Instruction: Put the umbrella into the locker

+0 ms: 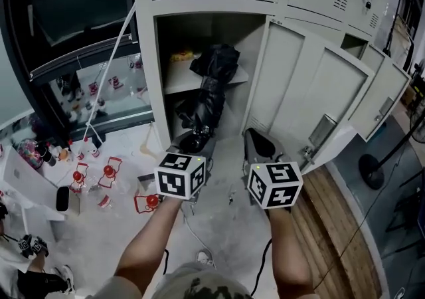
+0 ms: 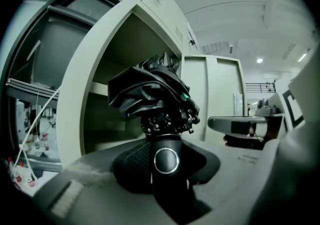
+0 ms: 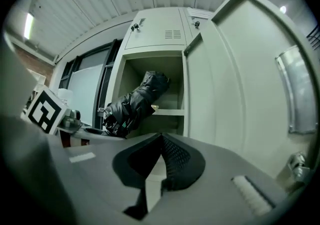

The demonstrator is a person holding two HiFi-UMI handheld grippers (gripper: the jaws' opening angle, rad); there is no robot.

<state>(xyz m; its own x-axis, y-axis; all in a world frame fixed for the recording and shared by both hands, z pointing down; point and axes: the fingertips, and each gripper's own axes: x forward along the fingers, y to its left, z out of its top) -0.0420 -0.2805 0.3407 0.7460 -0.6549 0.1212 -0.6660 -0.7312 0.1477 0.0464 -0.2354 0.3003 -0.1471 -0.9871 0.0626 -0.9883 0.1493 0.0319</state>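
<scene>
left claw [image 1: 194, 141] is clamped on the black handle of the black folded umbrella [image 1: 209, 92] – pads pressing both sides of the grip, round button facing the camera. from the jaws the bundled canopy runs straight ahead and upward, its far end already inside the open compartment of the pale grey metal locker [image 1: 147, 72]. it crosses the front edge of the white inner shelf [image 1: 174, 82]; touching or not, cannot tell. a small yellow item [image 1: 180, 56] sits on that shelf, behind and left of the canopy. right claw [image 1: 260, 145] hangs just beside the left one, to its right, jaws together with nothing in them. ahead and right of it the locker's pale grey door [image 1: 299, 85] stands swung open – clear of the umbrella. left of the left claw, small red-and-white objects [image 1: 109, 171] lie scattered on the floor.
</scene>
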